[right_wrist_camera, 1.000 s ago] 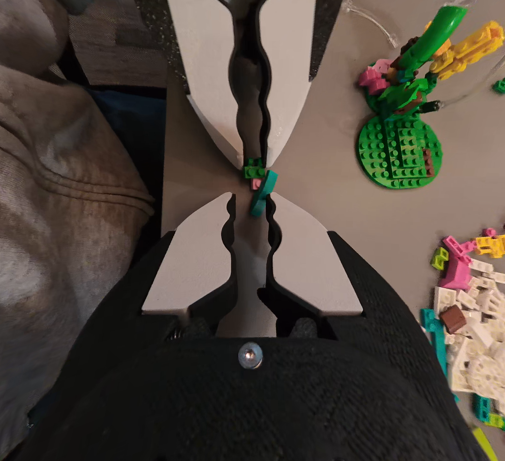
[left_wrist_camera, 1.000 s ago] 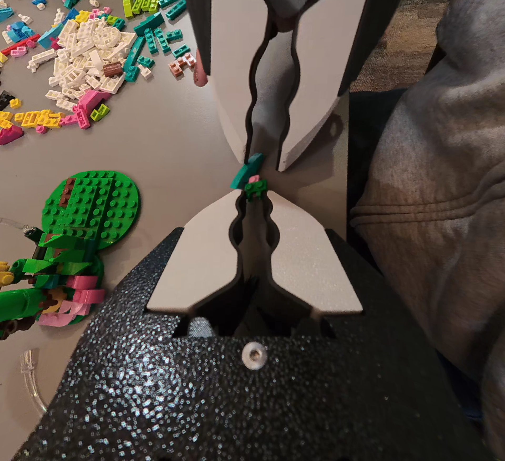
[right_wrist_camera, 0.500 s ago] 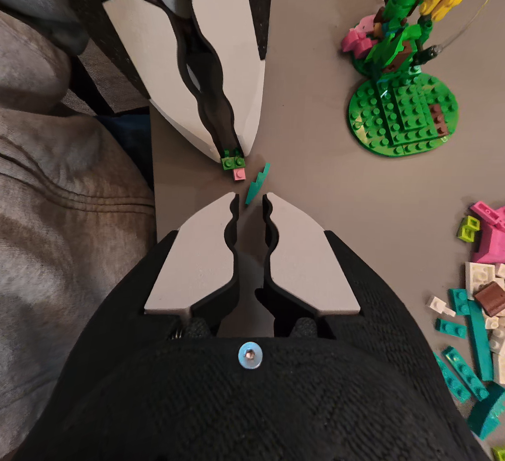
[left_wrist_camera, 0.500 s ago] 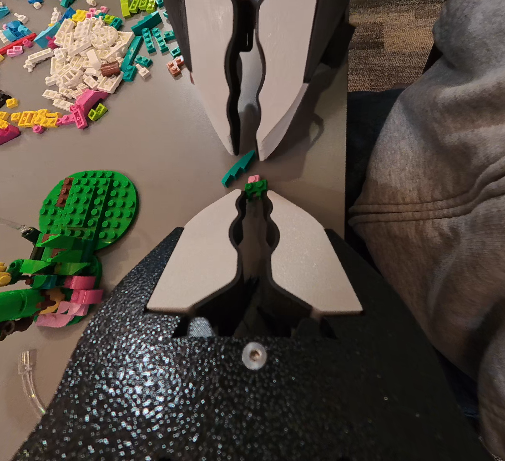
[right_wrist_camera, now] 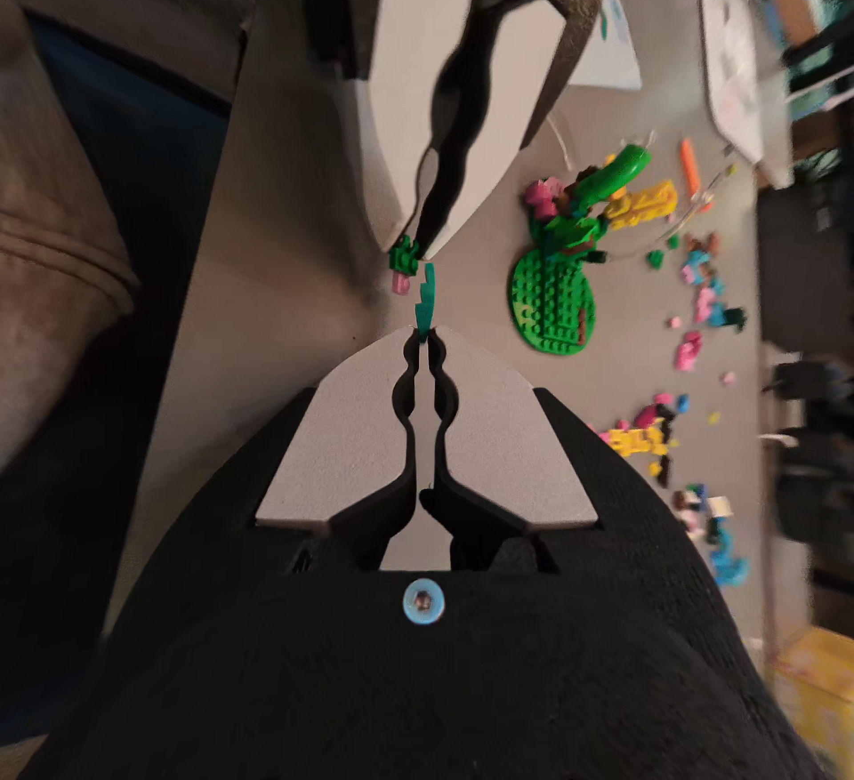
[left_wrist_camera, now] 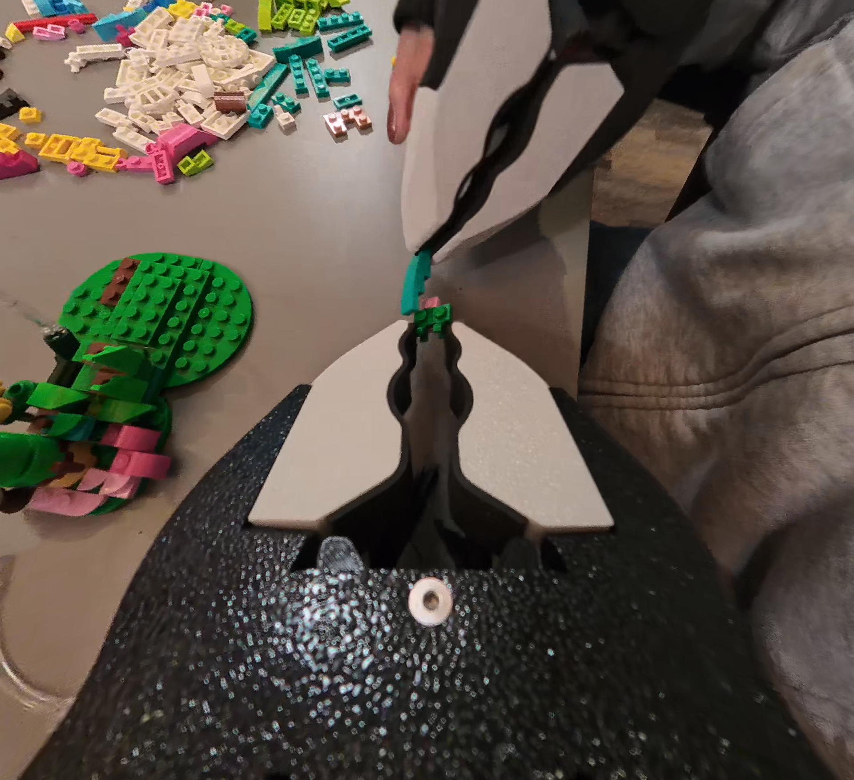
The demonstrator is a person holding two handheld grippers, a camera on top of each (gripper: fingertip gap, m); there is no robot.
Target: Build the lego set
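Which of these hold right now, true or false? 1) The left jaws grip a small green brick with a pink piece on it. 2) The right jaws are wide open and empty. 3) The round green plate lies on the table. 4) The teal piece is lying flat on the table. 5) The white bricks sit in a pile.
1) True: the left gripper pinches the green brick, with the pink piece attached.
2) False: the right gripper is closed on the teal piece.
3) True: the round green plate lies on the table.
4) False: it is held up in the right jaws.
5) True: the white bricks form a pile.
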